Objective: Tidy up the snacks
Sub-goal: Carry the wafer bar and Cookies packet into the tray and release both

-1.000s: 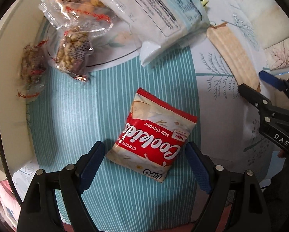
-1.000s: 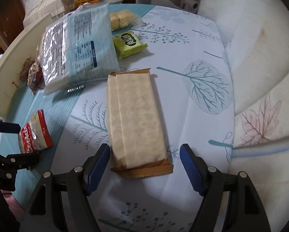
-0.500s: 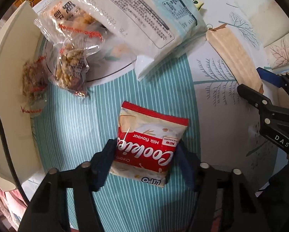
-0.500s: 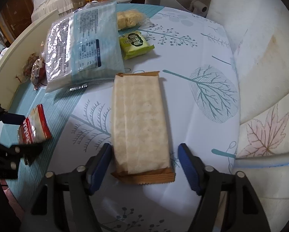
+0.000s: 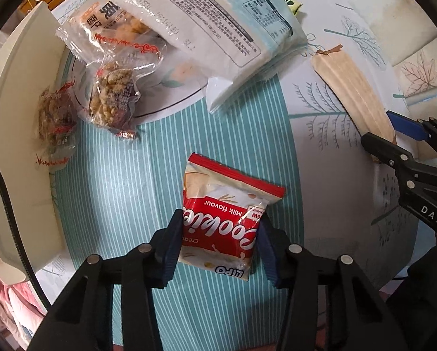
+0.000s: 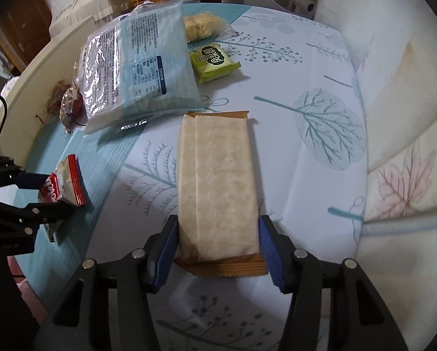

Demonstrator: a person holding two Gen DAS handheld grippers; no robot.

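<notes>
A red and white cookie packet [image 5: 218, 184] lies on the teal striped cloth. My left gripper [image 5: 219, 218] points straight down over its lower half, and both blue pads press its sides, which buckle as the jaws keep closing. The right wrist view shows the same packet [image 6: 69, 181] tipped up between those fingers [image 6: 31, 181]. A long beige wafer bar [image 6: 215, 175] with brown end seams lies on the tree-print cloth. My right gripper [image 6: 218, 220] straddles its near end, jaws closing, pads against both long edges. That gripper [image 5: 379, 128] and the bar [image 5: 350, 87] also appear in the left wrist view.
A big pale blue bag [image 6: 136, 67] lies behind the bar, with a green packet [image 6: 214, 61] and a yellowish snack [image 6: 203, 25] beyond. Clear-wrapped nut snacks [image 5: 113, 99] rest on a white plate [image 5: 174, 93]. A cream raised rim [image 5: 13, 117] bounds the left and cream cushions [image 6: 393, 87] the right.
Both grippers' jaws have narrowed from wide apart to touching their packets. The cookie packet has turned a little and bulged between the left pads. Neither hand has shifted much.
</notes>
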